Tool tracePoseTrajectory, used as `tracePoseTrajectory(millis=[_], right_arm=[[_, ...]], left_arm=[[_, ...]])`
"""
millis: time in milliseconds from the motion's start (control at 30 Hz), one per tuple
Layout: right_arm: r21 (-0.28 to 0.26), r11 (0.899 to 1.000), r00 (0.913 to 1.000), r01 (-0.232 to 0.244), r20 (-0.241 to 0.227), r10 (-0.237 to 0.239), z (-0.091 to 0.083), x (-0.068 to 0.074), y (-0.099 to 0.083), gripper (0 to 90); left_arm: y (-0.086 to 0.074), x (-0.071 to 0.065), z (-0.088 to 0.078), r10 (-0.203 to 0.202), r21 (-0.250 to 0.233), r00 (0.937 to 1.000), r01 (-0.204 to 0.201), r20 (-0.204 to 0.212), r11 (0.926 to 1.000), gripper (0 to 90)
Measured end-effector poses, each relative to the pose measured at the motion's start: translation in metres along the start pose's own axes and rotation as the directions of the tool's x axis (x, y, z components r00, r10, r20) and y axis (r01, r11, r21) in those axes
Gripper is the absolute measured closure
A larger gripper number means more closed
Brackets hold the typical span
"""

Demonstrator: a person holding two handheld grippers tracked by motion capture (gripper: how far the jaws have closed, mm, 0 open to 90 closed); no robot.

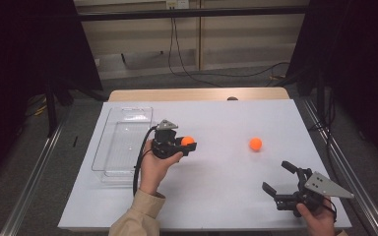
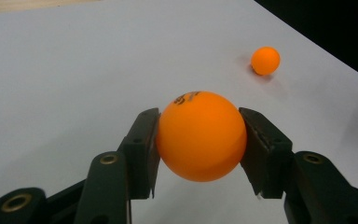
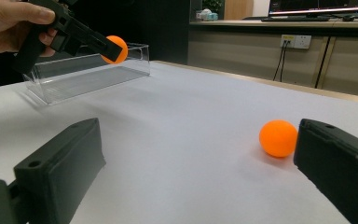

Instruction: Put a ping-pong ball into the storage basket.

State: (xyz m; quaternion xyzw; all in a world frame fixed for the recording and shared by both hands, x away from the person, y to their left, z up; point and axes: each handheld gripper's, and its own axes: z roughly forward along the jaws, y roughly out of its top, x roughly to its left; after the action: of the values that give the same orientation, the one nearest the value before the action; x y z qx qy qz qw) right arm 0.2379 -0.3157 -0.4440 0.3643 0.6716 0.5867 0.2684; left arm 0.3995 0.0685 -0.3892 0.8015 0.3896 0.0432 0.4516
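My left gripper [image 1: 189, 145] is shut on an orange ball [image 1: 187, 140] and holds it above the white table, just right of the clear tray [image 1: 123, 142]. In the left gripper view both pads press the held ball [image 2: 200, 135] from either side. A second orange ball [image 1: 255, 143] lies on the table to the right; the left gripper view shows this ball [image 2: 265, 60] farther off. My right gripper [image 1: 281, 177] rests near the front right edge, jaws wide open and empty. Its own view has the second ball [image 3: 278, 138] lying ahead by the right jaw, and the left gripper's held ball [image 3: 115, 49] before the tray [image 3: 88, 74].
The white sheet [image 1: 216, 196] covers the table up to a wooden strip [image 1: 197, 94] at the back. Dark curtains stand at both sides, and cables run on the floor behind. Metal rails [image 1: 344, 172] flank the table.
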Motion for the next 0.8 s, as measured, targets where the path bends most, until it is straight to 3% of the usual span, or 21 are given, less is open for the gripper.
tracePoseTrajectory(millis=[800], right_arm=[[0.001,1.0,1.0,-0.002,0.002,0.002,0.0004,-0.0001,-0.0002,1.2]], left_arm=[[-0.0001,0.0105,-0.0105,-0.019,0.006,0.9993,0.019,-0.031,0.9998,50.9]])
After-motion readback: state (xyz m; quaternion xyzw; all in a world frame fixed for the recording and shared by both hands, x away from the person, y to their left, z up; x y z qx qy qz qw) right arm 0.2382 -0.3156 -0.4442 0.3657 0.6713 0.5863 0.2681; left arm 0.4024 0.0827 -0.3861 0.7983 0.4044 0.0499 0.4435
